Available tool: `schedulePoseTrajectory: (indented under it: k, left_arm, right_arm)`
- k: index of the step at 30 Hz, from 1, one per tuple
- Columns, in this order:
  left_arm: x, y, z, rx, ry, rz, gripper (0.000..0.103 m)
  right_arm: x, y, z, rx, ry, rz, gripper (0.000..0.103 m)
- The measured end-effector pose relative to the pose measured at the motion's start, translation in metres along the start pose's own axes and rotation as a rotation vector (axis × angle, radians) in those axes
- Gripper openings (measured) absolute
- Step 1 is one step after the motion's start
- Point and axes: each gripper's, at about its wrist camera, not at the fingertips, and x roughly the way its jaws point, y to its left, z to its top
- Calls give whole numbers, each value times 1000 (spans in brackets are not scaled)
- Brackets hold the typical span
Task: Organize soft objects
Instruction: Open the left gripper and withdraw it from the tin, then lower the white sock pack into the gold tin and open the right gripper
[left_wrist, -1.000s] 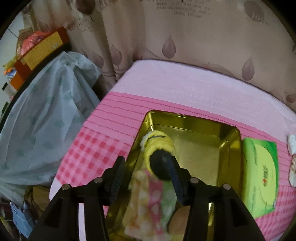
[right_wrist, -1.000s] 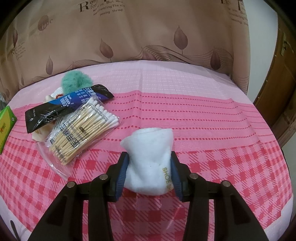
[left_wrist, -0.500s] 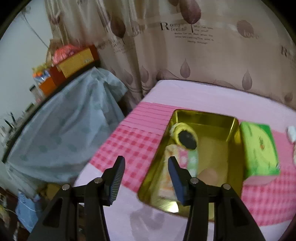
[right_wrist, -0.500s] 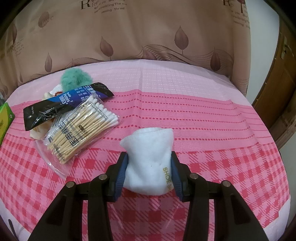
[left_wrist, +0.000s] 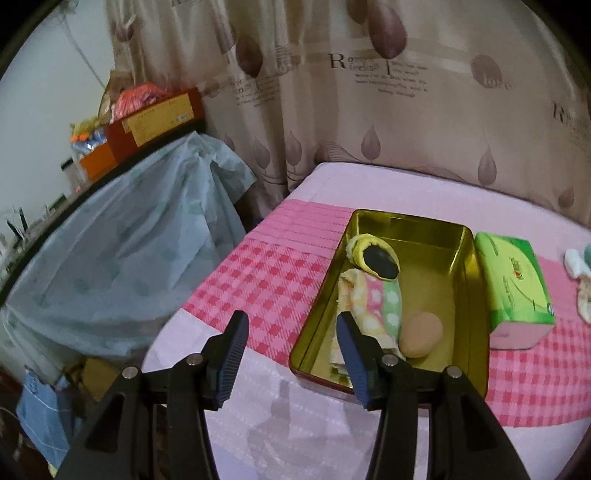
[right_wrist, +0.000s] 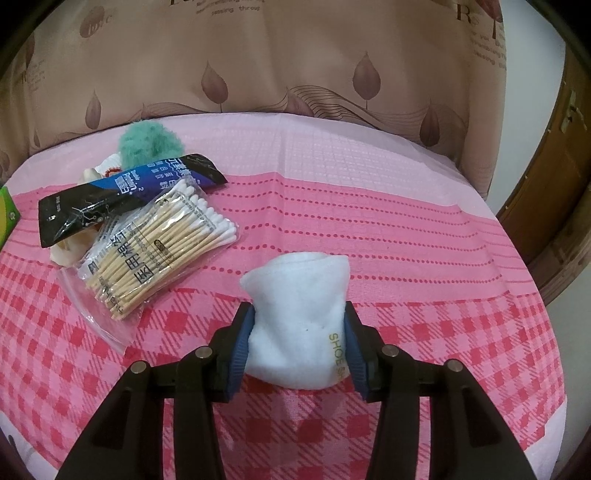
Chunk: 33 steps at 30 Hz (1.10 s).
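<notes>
Withdrawn from the tin, left hand-held gripper is opening, nothing between its jaws. Right hand-held gripper, easing open, pads touching white sock.

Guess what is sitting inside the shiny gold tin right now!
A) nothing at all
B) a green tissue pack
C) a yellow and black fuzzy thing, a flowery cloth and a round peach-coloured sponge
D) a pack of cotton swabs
C: inside the gold tin lie the yellow and black fuzzy thing, the flowery cloth and the peach sponge; the green tissue pack sits outside, beside it.
</notes>
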Motion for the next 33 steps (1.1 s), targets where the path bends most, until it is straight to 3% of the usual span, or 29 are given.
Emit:
schedulePoseTrajectory:
  k: [7, 17, 23, 33]
  left_arm:
    - [11, 13, 0, -67, 36, -3, 51]
    - [14, 16, -1, -77, 47, -5, 51]
    - [13, 19, -2, -92, 45, -12, 51]
    - [16, 21, -3, -109, 60, -5, 51]
  right_arm:
    - [-2, 5, 0, -21, -9, -32, 40]
    - [-18, 13, 2, -12, -29, -42, 31]
    - [-53, 33, 15, -27, -90, 23, 31]
    - [-101, 119, 37, -152, -167, 219, 31]
